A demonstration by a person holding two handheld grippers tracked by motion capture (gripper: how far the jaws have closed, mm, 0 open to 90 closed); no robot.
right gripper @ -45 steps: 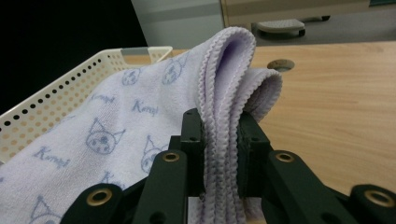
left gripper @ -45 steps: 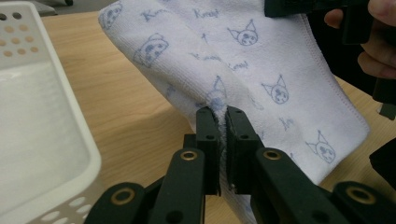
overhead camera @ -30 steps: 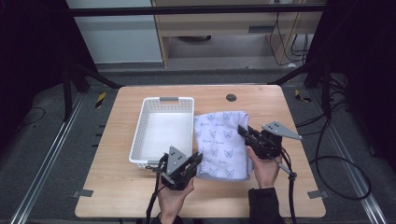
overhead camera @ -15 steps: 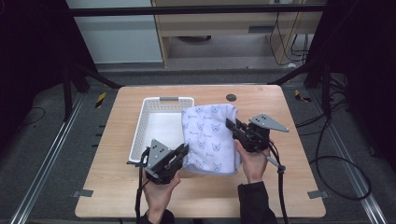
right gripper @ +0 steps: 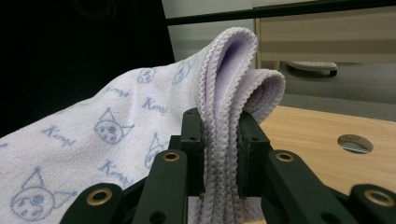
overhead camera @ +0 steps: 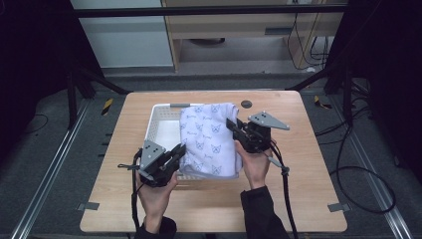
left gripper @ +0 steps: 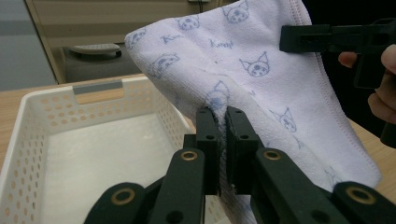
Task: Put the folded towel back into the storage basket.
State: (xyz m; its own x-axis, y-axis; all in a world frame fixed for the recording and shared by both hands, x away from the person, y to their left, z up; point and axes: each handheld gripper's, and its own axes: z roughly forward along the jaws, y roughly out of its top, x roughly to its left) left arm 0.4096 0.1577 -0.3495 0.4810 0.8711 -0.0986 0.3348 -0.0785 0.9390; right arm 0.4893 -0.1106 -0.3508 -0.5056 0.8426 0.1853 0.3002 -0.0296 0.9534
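Observation:
A folded pale lilac towel (overhead camera: 209,139) printed with blue cat faces hangs lifted over the right half of a white perforated basket (overhead camera: 160,130). My left gripper (overhead camera: 178,152) is shut on the towel's near left edge; in the left gripper view the cloth (left gripper: 261,84) is pinched between the jaws (left gripper: 222,135). My right gripper (overhead camera: 233,125) is shut on the far right edge, where the folded layers (right gripper: 224,135) bunch between its jaws. The basket's inside (left gripper: 93,154) shows bare and white.
The wooden table (overhead camera: 308,164) has a round cable hole (overhead camera: 246,104) behind the towel. A wooden cabinet (overhead camera: 249,30) stands beyond the table. Cables (overhead camera: 348,164) trail off the right side over the dark floor.
Both grippers have carried the towel to the left and away from the person, from the bare table beside the basket to above the basket's right half.

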